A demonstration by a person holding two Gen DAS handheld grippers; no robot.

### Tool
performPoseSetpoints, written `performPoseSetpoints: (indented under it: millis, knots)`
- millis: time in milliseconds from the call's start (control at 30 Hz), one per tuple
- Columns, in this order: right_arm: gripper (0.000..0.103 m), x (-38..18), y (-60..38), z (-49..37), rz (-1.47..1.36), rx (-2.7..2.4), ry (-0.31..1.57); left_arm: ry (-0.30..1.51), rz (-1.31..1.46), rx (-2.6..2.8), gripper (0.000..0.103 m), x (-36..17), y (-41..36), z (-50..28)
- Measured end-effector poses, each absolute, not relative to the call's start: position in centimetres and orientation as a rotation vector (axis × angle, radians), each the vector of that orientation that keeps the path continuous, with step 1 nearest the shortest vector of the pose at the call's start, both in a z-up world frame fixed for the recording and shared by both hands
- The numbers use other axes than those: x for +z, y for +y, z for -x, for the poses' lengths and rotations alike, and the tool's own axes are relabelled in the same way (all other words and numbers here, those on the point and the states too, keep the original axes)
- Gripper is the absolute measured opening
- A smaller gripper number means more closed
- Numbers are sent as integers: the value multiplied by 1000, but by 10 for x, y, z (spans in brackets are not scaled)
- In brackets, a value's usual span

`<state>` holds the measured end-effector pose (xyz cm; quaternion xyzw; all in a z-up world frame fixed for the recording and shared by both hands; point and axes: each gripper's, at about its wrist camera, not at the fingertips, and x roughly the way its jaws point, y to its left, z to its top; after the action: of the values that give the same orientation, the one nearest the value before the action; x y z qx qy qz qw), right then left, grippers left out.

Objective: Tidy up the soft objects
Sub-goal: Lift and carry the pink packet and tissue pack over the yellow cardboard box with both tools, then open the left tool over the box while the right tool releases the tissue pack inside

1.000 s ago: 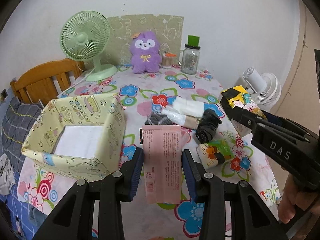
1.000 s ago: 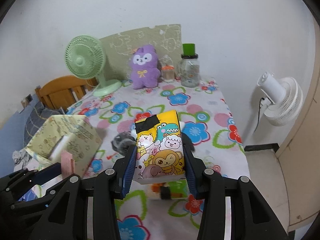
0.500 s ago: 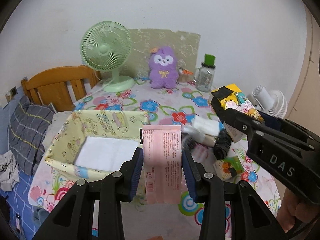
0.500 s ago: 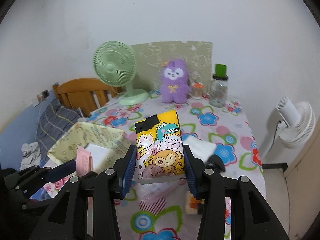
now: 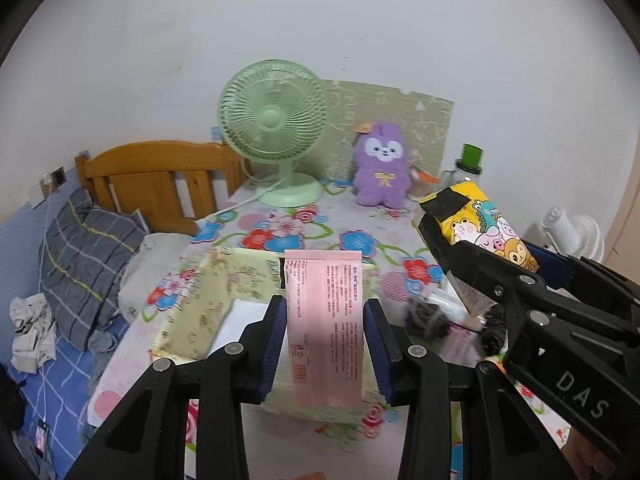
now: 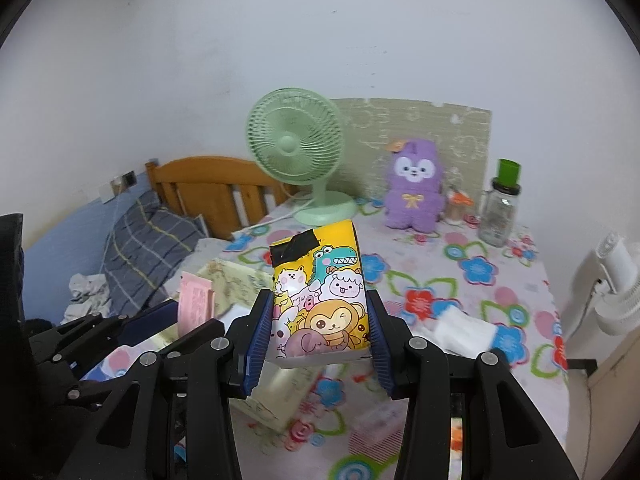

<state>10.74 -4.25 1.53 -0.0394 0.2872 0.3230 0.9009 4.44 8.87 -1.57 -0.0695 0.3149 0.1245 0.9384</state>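
Your left gripper (image 5: 325, 330) is closed on a pink pack (image 5: 323, 324). The blue pads squeeze it from both sides, and it stands up straight between them. Your right gripper (image 6: 318, 330) is closed on a yellow pack (image 6: 318, 300) with cartoon animals on it. Both packs are up in the air, not on the table (image 6: 500, 276).

The box (image 5: 216, 300) with the pale yellow print sits on the table just below and ahead of the pink pack. It is open on top, and you can see something white lying inside. The yellow pack hangs to the right of the box, near its edge.

It looks like you are on the carrying step: two soft packs picked up and brought to the box. Next, you likely need to lower the pink pack over the open top, well inside the walls, and then let the pads go wide so it drops in. After that, bring the yellow pack over and do the same.

More soft things (image 5: 428, 314) lie on the table to the right of the box, so the job seems far from done.
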Motion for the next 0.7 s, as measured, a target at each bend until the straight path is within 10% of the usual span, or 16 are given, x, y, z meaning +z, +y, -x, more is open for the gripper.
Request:
performPoseSetpoints:
  millis: [700]
  knots:
    - [49, -18, 49, -136, 133, 811, 693, 713, 149, 374, 40, -42, 150, -68]
